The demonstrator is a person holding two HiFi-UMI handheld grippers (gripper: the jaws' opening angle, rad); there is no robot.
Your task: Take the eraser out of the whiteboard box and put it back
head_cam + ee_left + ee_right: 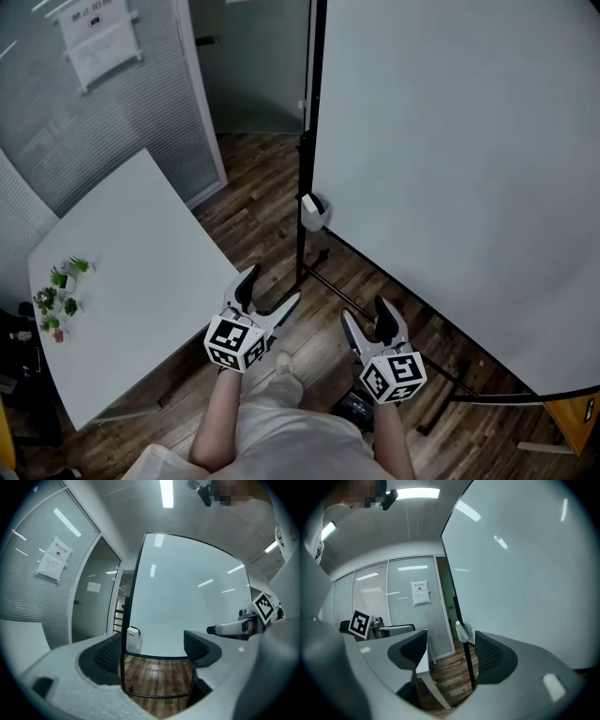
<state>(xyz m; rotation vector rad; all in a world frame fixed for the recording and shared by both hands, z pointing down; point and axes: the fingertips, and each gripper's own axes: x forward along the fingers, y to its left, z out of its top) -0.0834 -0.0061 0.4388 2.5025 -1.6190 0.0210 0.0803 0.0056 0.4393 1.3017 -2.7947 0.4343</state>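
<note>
The white block eraser (308,201) sits far ahead in its small pale box (319,218) on the large whiteboard's (450,169) left edge. You hold your left gripper (272,286) and right gripper (365,314) near, jaws spread and empty, seemingly ready to reach.

Office meeting room: big freestanding whiteboard (450,169) on a black frame, white table (131,272), glass partition with blinds (84,103) and a posted notice (98,37), wood-look floor (272,206).

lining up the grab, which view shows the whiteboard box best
The head view: the whiteboard box is seen from above, on the frame post. The left gripper view shows it side-on between its open jaws; the right gripper view shows it small beside one jaw.
</note>
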